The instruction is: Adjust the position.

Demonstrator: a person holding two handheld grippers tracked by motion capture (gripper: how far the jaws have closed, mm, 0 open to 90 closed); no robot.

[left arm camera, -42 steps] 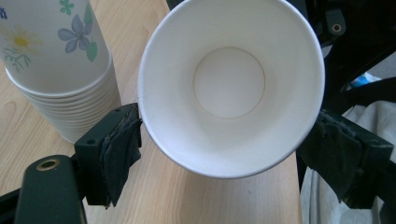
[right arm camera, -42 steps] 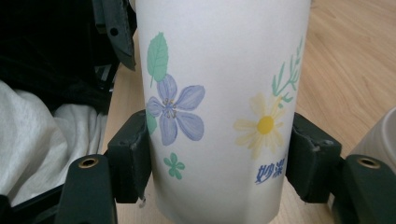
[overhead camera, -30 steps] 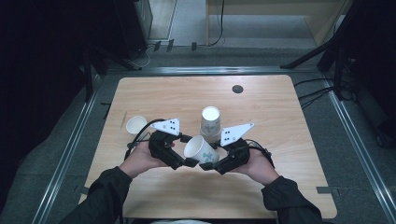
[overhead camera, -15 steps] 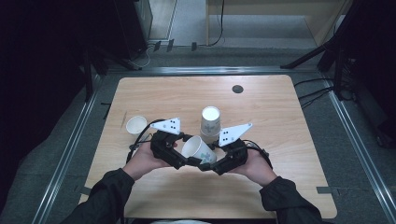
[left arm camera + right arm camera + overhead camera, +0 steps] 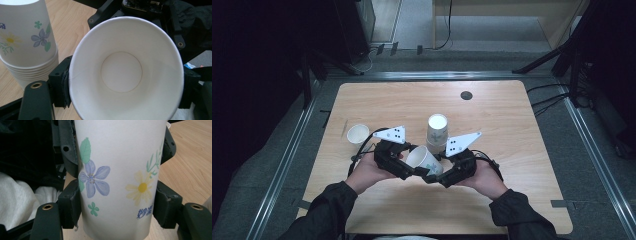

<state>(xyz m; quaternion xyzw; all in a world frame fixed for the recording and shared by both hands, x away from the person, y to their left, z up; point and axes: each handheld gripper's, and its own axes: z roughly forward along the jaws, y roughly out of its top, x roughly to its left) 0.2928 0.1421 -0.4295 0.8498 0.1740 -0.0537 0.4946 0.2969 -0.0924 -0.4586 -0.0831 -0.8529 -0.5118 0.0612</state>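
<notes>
Wooden desk (image 5: 512, 115), near its front edge: both the left gripper (image 5: 404, 167), jaws just closed at the rim, and right gripper (image 5: 443, 176) clasp a light, crushable paper cup (image 5: 424, 160); grip gently, mid-wall.

From my remote seat this reads as a lab or recording studio rather than a home: a bare pale-wood counter (image 5: 512, 150) sits inside metal floor rails (image 5: 597, 145) on grey carpet, dark tripod legs (image 5: 552, 57) stand at the far right, cables (image 5: 447, 30) trail across the floor, and black equipment (image 5: 354, 25) looms in the unlit back left
</notes>
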